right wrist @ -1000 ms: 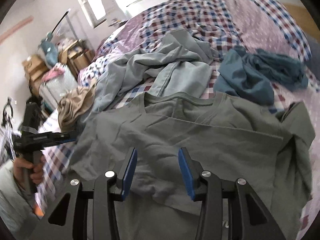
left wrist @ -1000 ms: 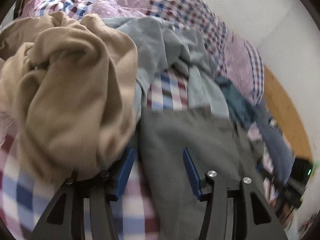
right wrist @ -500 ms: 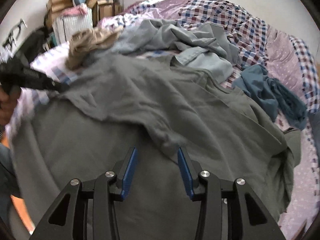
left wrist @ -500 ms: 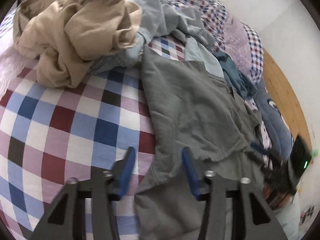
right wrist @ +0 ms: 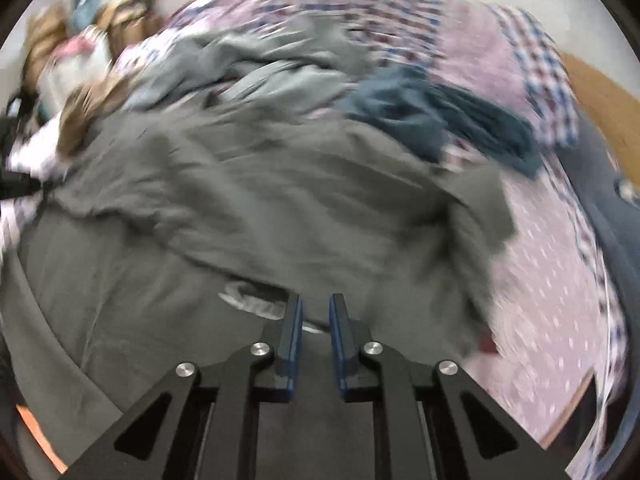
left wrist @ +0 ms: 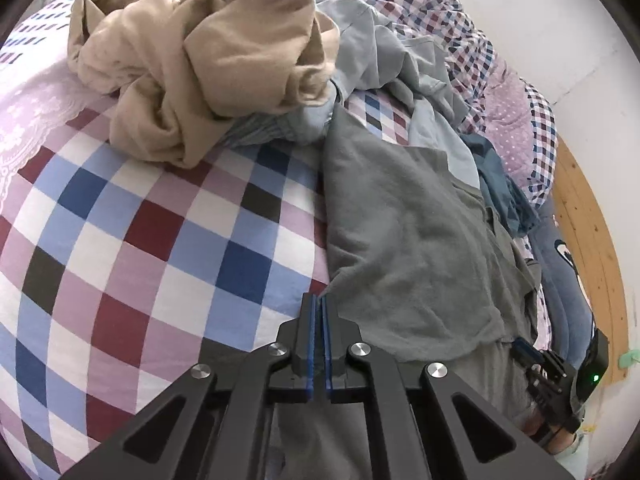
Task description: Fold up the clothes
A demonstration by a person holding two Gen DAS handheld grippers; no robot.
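Note:
A dark grey T-shirt [left wrist: 408, 240] lies spread on a checked bedspread [left wrist: 140, 240]. My left gripper [left wrist: 319, 298] is shut on the shirt's near left edge, with a point of cloth at the blue pads. The right wrist view is blurred by motion. In it the same shirt [right wrist: 260, 200] fills the middle, and my right gripper [right wrist: 314, 300] hovers over its near part by a white print. Its jaws stand narrow, with a gap left between them and nothing seen pinched. The left gripper's tip [right wrist: 20, 188] shows at the far left edge, holding the stretched cloth.
A crumpled beige garment [left wrist: 208, 52] and a pale grey-blue one [left wrist: 380, 52] lie behind the shirt. A teal garment [right wrist: 432, 116] sits at its right. A navy cushion [left wrist: 568, 280] and wooden floor [left wrist: 588, 240] border the bed on the right.
My left gripper has gone from open to shut on the shirt's edge. The right gripper's jaws have narrowed and its view has swung, blurring the picture.

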